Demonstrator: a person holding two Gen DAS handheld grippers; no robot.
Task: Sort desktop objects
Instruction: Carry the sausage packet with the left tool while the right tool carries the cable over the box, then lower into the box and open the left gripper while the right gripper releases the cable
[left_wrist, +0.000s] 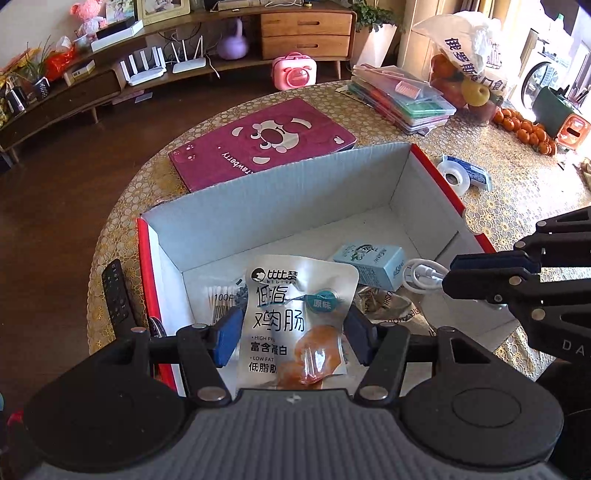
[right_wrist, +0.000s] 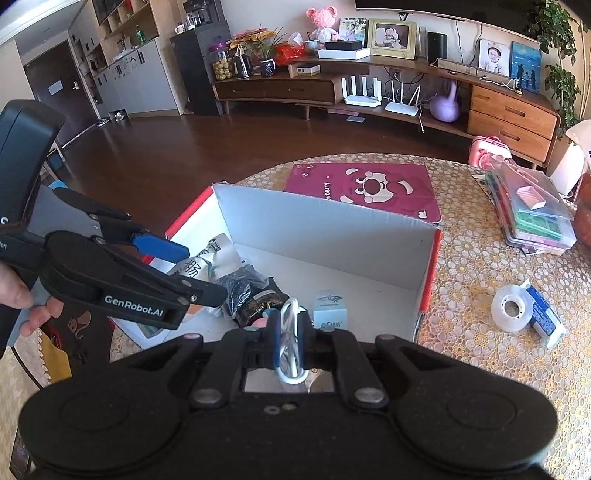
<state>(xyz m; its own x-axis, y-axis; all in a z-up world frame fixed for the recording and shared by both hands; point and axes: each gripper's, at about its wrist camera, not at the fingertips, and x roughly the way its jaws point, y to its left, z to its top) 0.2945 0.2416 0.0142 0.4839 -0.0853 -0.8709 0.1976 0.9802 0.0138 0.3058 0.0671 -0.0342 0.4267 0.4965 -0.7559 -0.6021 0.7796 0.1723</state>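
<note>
Red-edged cardboard, the box (left_wrist: 402, 184) sits near the bench's near edge and is where I judge everything is meant to go; it already holds a pack of cotton swabs (left_wrist: 221, 297), a dark snack wrapper (right_wrist: 255, 295) and a small blue carton (left_wrist: 373, 266). Going left to right: a black remote (left_wrist: 116, 291) lies on the bench (left_wrist: 517, 206) just outside the box's left wall, not yet sorted. My left hand-held gripper (left_wrist: 293, 334) hangs over the box's near-left part with a silver sausage pouch (left_wrist: 297, 314) between its spread blue pads (left_wrist: 227, 338); I can't tell whether they touch it, so the pouch looks released or about to be. My right hand-held gripper (right_wrist: 288, 341) is pressed together on a coiled white cable (right_wrist: 290, 339), held above the box's near edge and not yet dropped in. Further right, a tape roll (right_wrist: 511, 308) and its blue pack (right_wrist: 546, 319) wait on the bench beyond the right wall, with the pink tablet case (left_wrist: 266, 144) and stacked plastic cases (right_wrist: 532, 210) behind. Roughly half remains, I reckon.
</note>
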